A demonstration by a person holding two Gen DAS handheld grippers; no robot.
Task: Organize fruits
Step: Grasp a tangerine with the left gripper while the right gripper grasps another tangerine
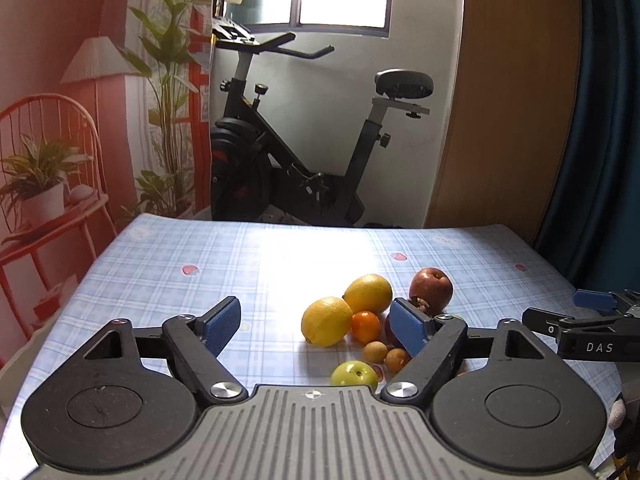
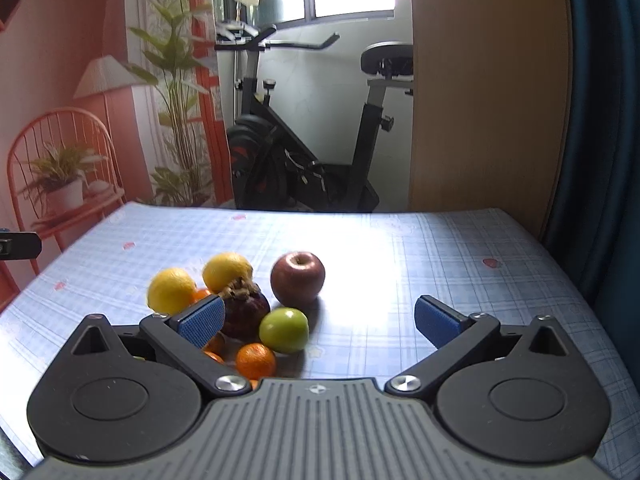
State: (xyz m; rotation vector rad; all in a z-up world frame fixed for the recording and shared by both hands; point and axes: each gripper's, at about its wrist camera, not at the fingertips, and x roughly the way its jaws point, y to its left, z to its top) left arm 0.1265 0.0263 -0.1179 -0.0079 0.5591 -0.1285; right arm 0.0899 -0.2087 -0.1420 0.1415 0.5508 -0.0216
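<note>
A table (image 1: 168, 264) in a blue checked cloth carries a cluster of fruit toward its near middle. The left gripper (image 1: 316, 326) hangs over it with jaws wide, nothing between the pads. The right gripper (image 2: 320, 320) is wide too, empty, its blue left pad in front of the dark mangosteen (image 2: 248, 312). Farthest sits the red apple (image 2: 298, 278); left of it two lemons (image 1: 368, 293) lie side by side (touching, as far as I can tell). Nearer lie a green apple (image 2: 285, 330), a tangerine (image 2: 256, 360), and the small brown longans (image 1: 375, 350).
</note>
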